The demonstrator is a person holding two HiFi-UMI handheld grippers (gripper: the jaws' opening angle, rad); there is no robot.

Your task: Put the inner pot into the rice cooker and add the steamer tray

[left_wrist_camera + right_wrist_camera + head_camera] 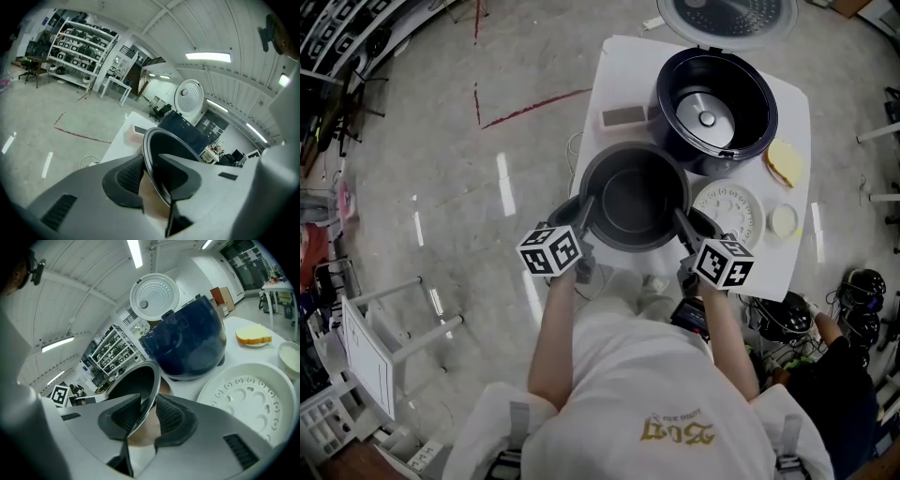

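Note:
The dark inner pot [633,197] sits at the near side of the white table [614,66], in front of the open navy rice cooker [717,108]. My left gripper [584,211] grips the pot's left rim, with the rim [164,145] pinched between its pads. On the opposite rim my right gripper [682,223] is shut the same way, one pad inside and one outside the wall [129,385]. The white perforated steamer tray [728,208] lies flat just right of the pot, also seen in the right gripper view [243,399].
The cooker's lid [731,14] stands raised behind it. A yellow sponge [785,162] and a small white cup [784,221] lie at the table's right edge. A grey block [623,117] sits left of the cooker. Bags and gear crowd the floor at right.

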